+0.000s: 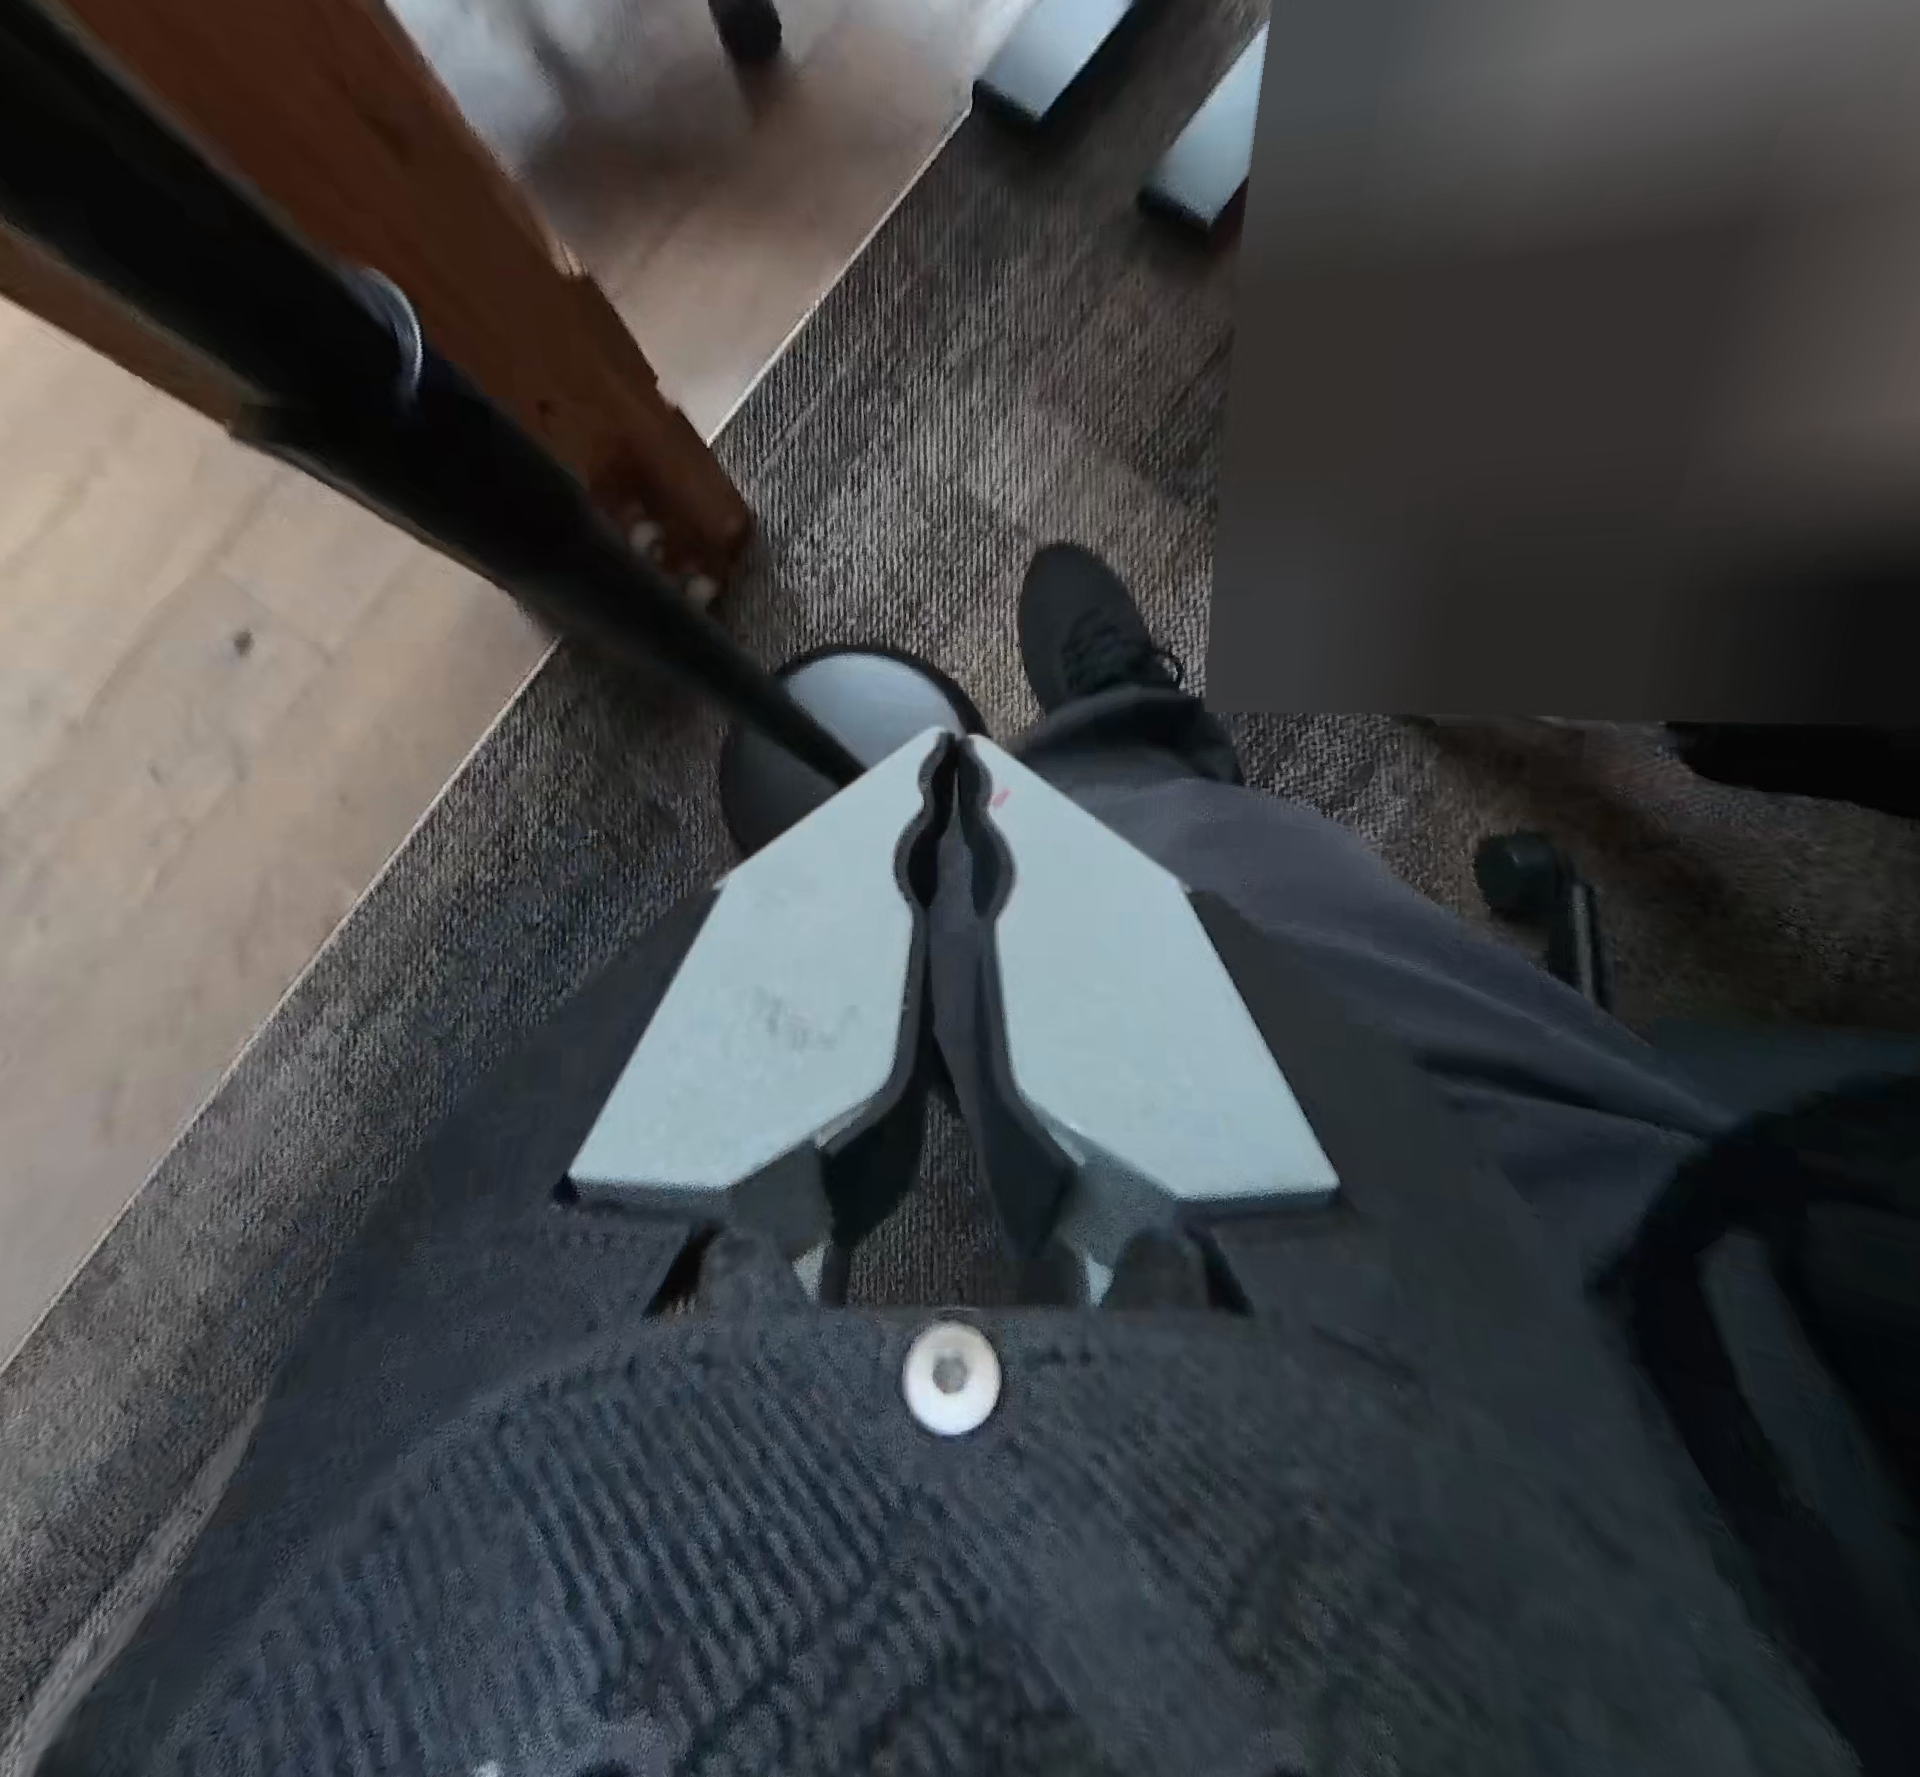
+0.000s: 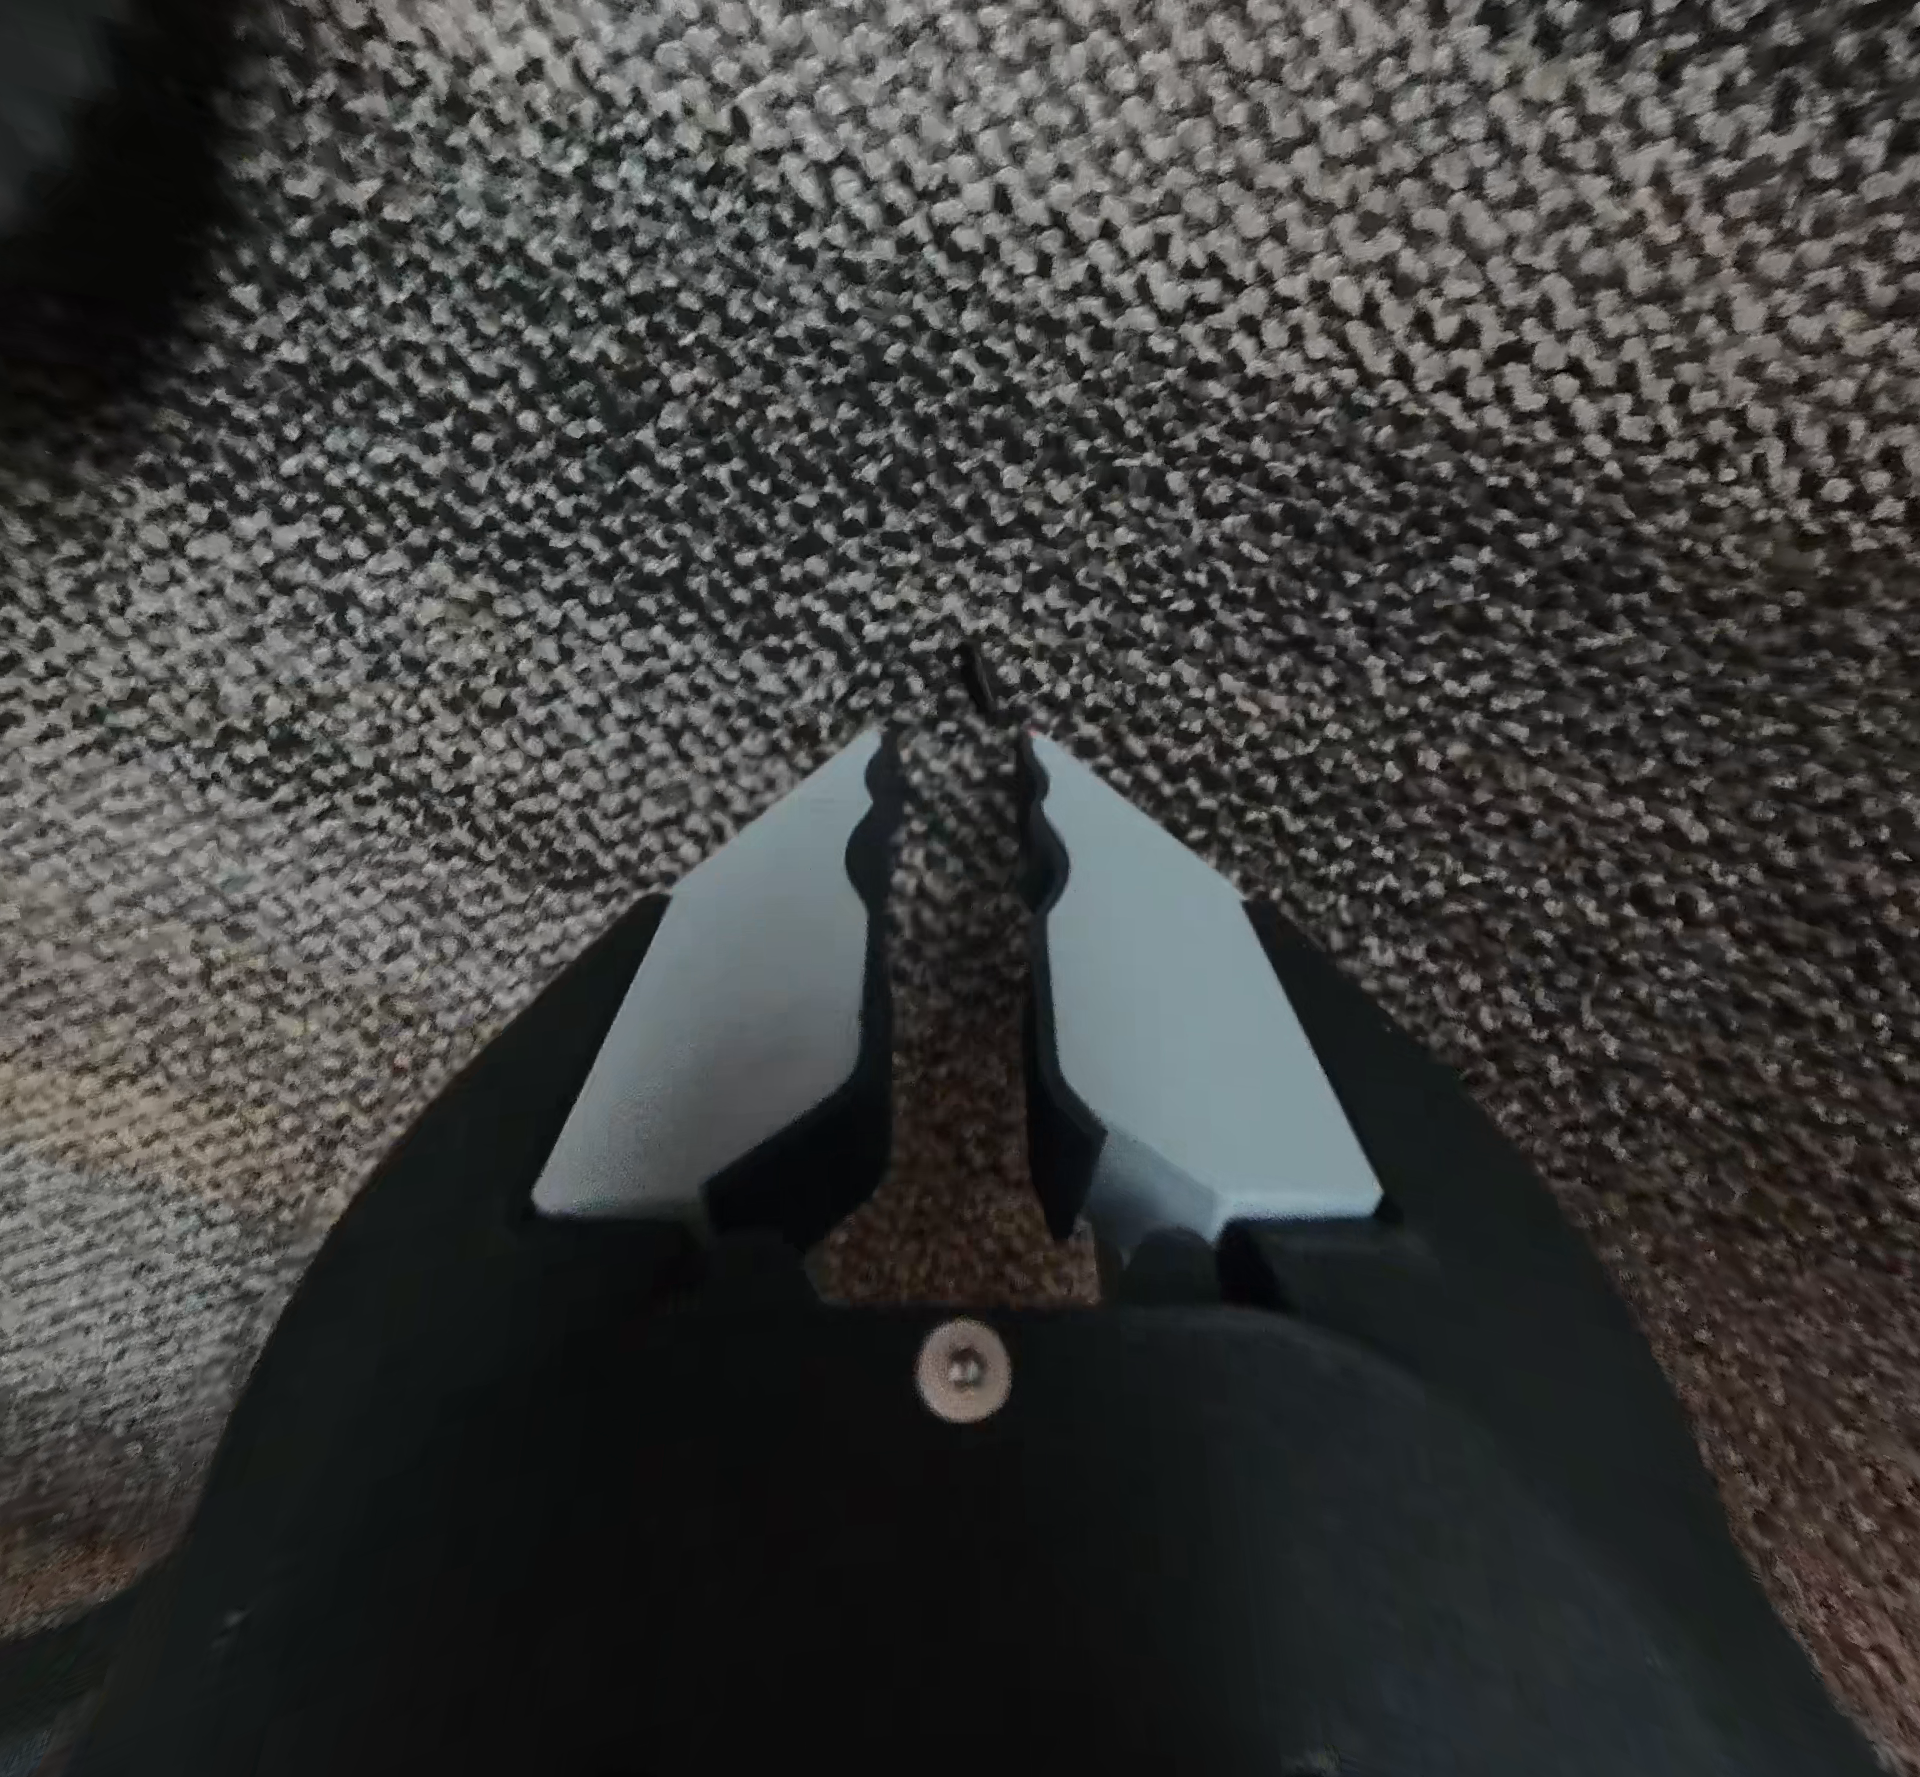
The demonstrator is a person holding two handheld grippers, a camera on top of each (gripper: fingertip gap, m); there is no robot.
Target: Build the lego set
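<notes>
No lego parts can be made out in either view. My left gripper [image 1: 956, 753] is shut with its grey fingertips touching and nothing between them. It points down at the floor, over a person's dark trouser leg [image 1: 1299, 896] and black shoe [image 1: 1091, 626]. My right gripper [image 2: 956, 740] is open by a narrow gap and empty. It points straight down, close above grey speckled carpet [image 2: 1039, 273]. A small thin dark sliver [image 2: 977, 673] lies on the carpet just beyond its fingertips; I cannot tell what it is.
In the left wrist view a brown wooden table leg [image 1: 416, 221] and a black pole [image 1: 364, 397] slant down at left. A round white base [image 1: 868, 699] sits by the fingertips. Light wood flooring [image 1: 208, 740] borders the carpet [image 1: 987, 377]. A chair caster [image 1: 1522, 870] is at right.
</notes>
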